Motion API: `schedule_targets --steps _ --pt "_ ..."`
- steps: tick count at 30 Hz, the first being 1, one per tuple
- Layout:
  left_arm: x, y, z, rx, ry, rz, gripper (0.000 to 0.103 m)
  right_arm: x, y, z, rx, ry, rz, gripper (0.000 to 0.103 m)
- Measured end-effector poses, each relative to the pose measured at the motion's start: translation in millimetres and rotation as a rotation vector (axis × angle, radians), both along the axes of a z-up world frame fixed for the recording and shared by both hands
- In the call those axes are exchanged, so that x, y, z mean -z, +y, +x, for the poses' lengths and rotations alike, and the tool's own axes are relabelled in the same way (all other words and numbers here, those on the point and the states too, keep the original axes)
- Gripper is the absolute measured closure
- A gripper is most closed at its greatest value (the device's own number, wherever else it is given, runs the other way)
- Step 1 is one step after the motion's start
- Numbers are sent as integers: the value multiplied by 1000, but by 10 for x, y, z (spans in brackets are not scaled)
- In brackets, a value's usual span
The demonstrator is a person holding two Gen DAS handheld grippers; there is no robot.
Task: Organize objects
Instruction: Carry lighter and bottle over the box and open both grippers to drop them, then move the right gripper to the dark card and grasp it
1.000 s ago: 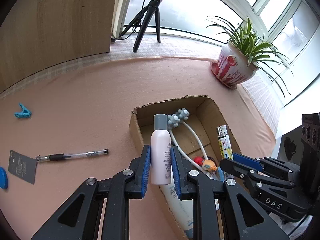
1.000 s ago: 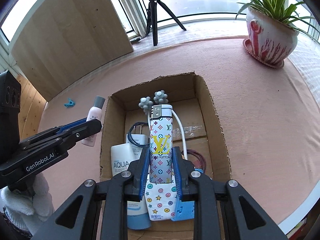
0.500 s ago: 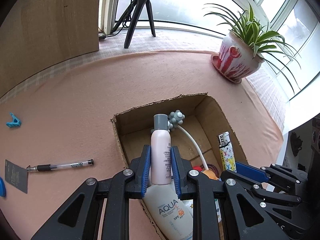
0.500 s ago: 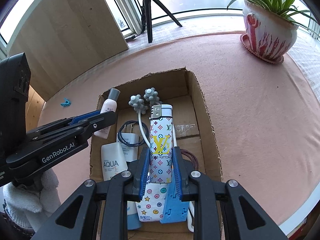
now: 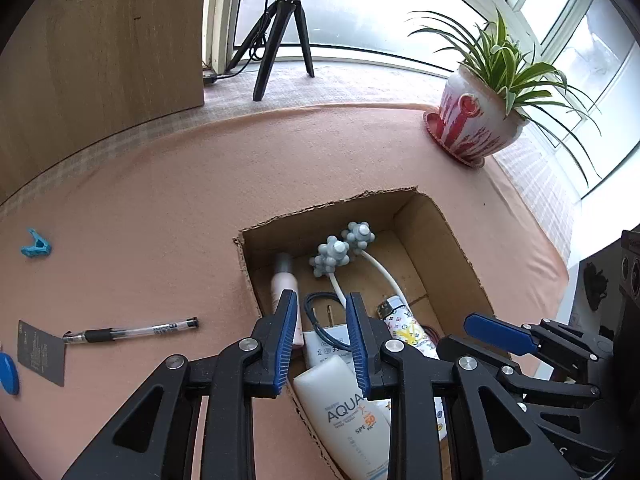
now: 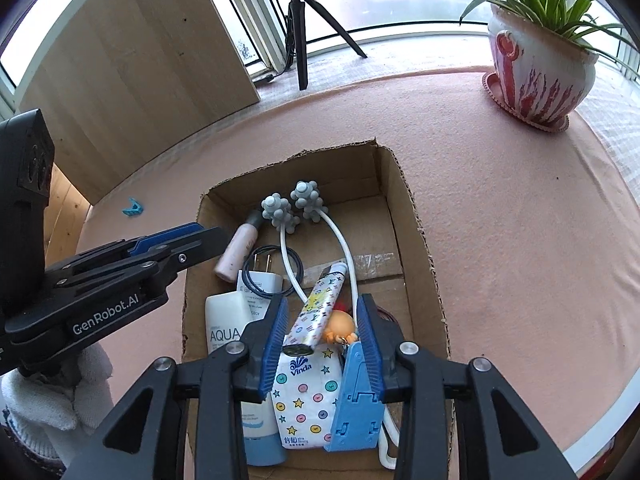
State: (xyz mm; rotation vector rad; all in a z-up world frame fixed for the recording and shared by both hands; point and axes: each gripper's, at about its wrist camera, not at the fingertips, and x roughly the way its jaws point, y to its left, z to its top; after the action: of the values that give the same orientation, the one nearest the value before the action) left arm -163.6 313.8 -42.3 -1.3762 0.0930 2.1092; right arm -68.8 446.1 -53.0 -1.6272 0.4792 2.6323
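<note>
Now both tools hang empty over the cardboard box (image 5: 448,236), where a second ago each pinched something: the left hand-held gripper (image 5: 322,336) has its pads spread with nothing between them, and the pink bottle (image 5: 285,292) it carried lies inside the box along the wall at nine o'clock; the right hand-held gripper (image 6: 323,336) is likewise spread wide, and the patterned lighter (image 6: 320,304) it held has dropped flat on top of the tissue pack (image 6: 306,400). That suggests two more items are filed and the hands are free for the next pick. Going left to right across the worktop (image 5: 160,208) in the left wrist view, what remains outside: one blue disc (image 5: 8,372) at the edge, only partly seen, one dark card (image 5: 40,352), one blue clip (image 5: 36,245) at nine o'clock, one pen (image 5: 132,330) just beside the card, four loose things in all. Inside the box I count one pink bottle, one sunscreen tube (image 6: 226,326), one charger with cable (image 6: 264,276), one massager with two knobbly heads (image 6: 294,206), one lighter, one tissue pack, one orange figure (image 6: 340,326), one blue block (image 6: 358,400). Far right, at two o'clock, stands one potted plant (image 6: 540,68)
</note>
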Motion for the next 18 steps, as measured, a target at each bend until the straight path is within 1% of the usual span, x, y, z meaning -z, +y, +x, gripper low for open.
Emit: schedule_targets --steps 5,9,14,18 --pt "-62 -129 -11 -18 7 8 76 -6 -34 -16 -2 -1 4 69" --pt "-91 -310 -38 -49 6 16 76 -34 -92 -25 -13 10 7 67" --pt "-95 -636 -92 -99 3 16 76 -72 -211 -64 -36 28 2 66" --pt "-78 -979 -124 -147 3 7 76 -101 -330 -107 -55 40 -9 66"
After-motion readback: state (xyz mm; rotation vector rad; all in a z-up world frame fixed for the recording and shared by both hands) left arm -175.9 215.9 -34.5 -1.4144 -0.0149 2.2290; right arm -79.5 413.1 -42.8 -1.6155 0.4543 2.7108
